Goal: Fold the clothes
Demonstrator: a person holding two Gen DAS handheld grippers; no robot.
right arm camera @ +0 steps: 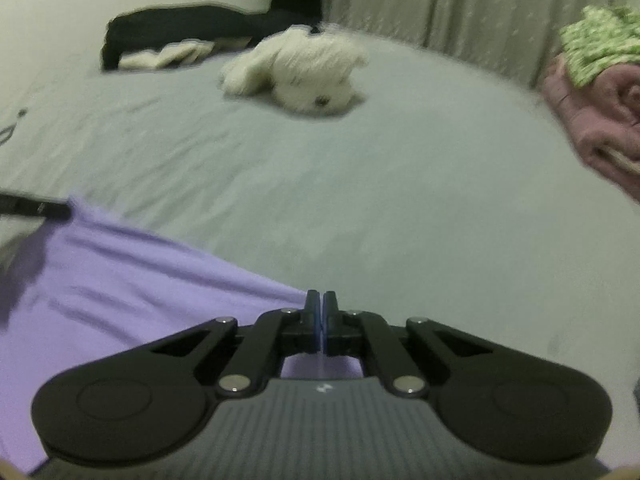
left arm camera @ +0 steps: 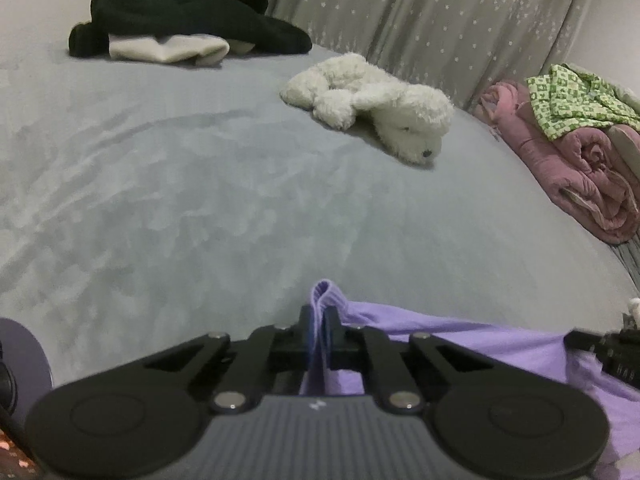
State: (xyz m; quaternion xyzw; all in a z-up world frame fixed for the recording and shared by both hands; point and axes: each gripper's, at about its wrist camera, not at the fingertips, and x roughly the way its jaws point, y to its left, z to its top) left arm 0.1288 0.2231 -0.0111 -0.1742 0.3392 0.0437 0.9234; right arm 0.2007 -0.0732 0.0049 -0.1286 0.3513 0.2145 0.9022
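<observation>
Lilac knit garment [left arm camera: 460, 340], thin and matte, judged light, limp and stretchy: it should drape and sag from any 2 held points, so hems and corners look like the best holds.

Left wrist view:
- Left gripper [left arm camera: 319, 320]: jaws closed on a doubled fold of the lilac garment, which stands up in a small loop above the blue pads [left arm camera: 308, 332]. The cloth spreads away to the right along the near edge of the bed.
- Bed cover [left arm camera: 200, 200]: grey, short-napped, softly rippled; likely to drag a little on cloth pulled across it.
- Right gripper's black tip [left arm camera: 600, 348] shows at the far right edge, at the garment's edge.
- Plush dog [left arm camera: 372, 104]: white, shaggy, lying flat at mid distance.
- Dark garment [left arm camera: 180, 20] with a pale cloth [left arm camera: 168, 48] tucked against it, far left.
- Pink quilt [left arm camera: 560, 160], rolled, at right, with a green patterned cloth [left arm camera: 572, 100] on top.
- Curtain [left arm camera: 420, 8]: grey, speckled, behind the bed.

Right wrist view (blurred):
- Right gripper [right arm camera: 321, 320]: jaws fully together at the garment's right corner. Lilac shows beneath the linkage, but no cloth is clearly visible between the pads, so whether they pinch the edge cannot be told.
- Garment lies near left, smooth with shallow creases.
- Left gripper's tip enters at the left edge, meeting the cloth's far corner.
</observation>
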